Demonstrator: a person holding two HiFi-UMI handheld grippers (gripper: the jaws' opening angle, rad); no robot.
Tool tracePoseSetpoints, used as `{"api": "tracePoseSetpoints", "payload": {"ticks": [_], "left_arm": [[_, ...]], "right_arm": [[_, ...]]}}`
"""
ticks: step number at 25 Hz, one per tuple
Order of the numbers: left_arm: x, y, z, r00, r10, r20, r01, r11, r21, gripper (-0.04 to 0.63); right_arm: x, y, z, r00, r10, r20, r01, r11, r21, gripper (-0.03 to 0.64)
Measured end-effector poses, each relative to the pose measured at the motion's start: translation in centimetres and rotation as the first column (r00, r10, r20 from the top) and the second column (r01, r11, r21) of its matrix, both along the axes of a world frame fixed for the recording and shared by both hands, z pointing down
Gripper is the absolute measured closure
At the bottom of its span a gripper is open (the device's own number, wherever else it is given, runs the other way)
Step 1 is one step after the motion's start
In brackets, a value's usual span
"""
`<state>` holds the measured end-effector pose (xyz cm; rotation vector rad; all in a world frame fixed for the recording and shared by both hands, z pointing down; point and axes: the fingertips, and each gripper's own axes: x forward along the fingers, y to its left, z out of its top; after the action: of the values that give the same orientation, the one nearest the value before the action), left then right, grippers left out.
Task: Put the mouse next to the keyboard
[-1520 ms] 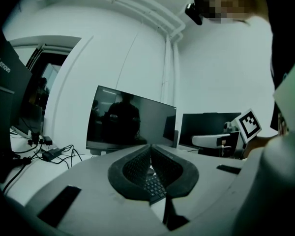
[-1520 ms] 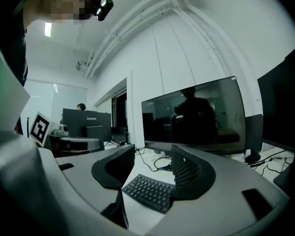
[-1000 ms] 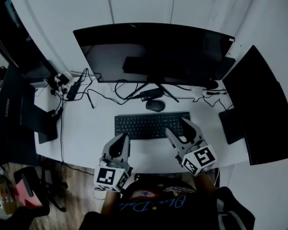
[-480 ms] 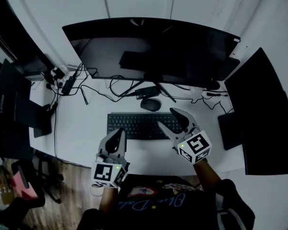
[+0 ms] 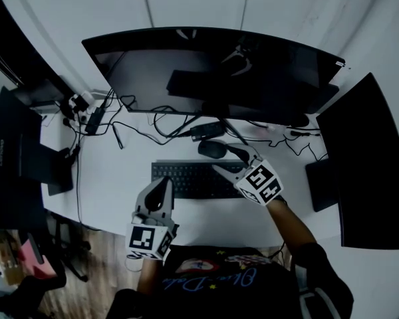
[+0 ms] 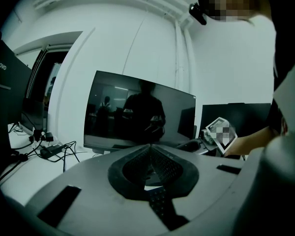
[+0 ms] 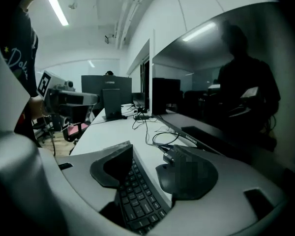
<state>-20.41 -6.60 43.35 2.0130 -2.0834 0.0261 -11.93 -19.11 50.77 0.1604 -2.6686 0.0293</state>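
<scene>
The right tongs [image 5: 230, 161] had just been opening, nothing between them, above the keyboard [image 5: 186, 179] close to the mouse [image 5: 214, 149]. The left tongs [image 5: 165, 181] were pressed together, empty.

You have bare white desk [image 5: 116, 178] left of the flat black keyboard [image 5: 186, 179] and along its near edge. Behind it, tangled black cables [image 5: 143, 126] and the stand [image 5: 206, 130] of the wide black monitor [image 5: 206, 72] crowd the small dark mouse [image 5: 211, 149].
</scene>
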Motion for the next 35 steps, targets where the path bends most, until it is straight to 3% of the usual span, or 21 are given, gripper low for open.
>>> {"api": "tracePoseSetpoints", "payload": {"ticks": [8,15,35], "left_arm": [[-2.5,-1.3,0.2,1.000,-0.003,-0.015,0.003,1.000,0.004,0.592],[-3.4,-2.8,0.9,0.999,0.002,-0.034,-0.002,1.000,0.001,0.592],[-4.9,-3.9,3.5,0.997,-0.034,-0.064,0.030,0.998,-0.063,0.592]], "right_arm": [[-3.1,-1.7,5.0,0.988,-0.053,-0.146,0.055,0.998,0.006,0.374],[-3.8,-2.8,8.6,0.969,-0.096,-0.227,0.086,0.995,-0.050,0.356],[-4.8,-4.5,13.9,0.927,-0.182,-0.328,0.144,0.980,-0.134,0.336]]}}
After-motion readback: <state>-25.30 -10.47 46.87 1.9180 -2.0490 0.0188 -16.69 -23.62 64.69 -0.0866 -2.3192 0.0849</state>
